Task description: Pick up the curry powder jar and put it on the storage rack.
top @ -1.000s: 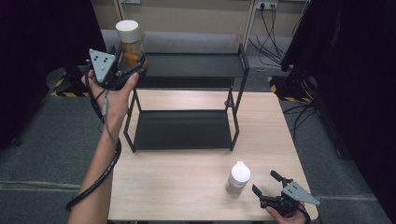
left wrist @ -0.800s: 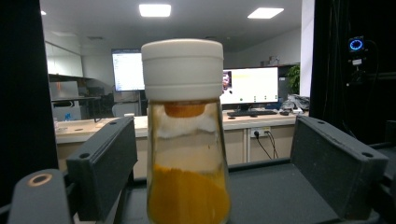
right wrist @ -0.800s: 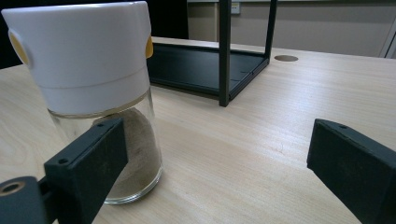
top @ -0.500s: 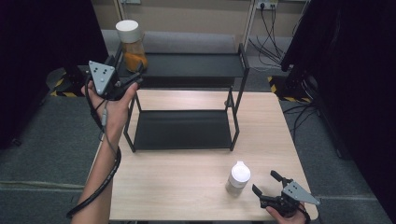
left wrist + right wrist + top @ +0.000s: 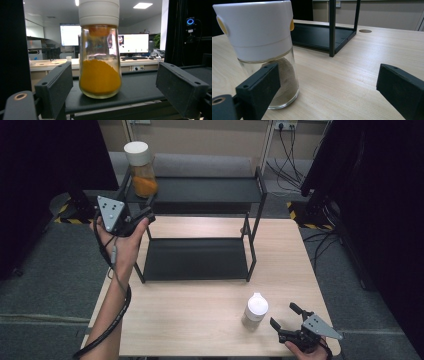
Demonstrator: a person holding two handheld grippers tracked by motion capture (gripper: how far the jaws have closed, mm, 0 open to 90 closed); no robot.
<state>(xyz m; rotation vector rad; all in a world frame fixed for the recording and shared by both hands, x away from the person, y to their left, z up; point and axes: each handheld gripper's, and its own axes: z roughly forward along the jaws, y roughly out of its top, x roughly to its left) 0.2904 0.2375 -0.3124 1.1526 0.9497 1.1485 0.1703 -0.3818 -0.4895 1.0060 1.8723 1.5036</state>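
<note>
A glass jar of orange powder with a white cap stands on the left end of the black rack's top shelf. My left gripper is held open below and in front of that jar, apart from it. In the left gripper view the orange jar stands beyond my left gripper, whose jaws do not touch it. A second jar, white-capped with pale brown powder, stands on the table near the front right. My right gripper lies open just right of it. In the right gripper view this jar sits partly behind the left jaw of my right gripper.
The two-tier black rack has a bare lower shelf and thin corner posts. The wooden table has bare room between the rack and the front edge. Dark curtains and cables surround it.
My left gripper has drawn back and down from beside the orange jar, which stays on the top shelf. The right gripper and the second jar have not moved.
</note>
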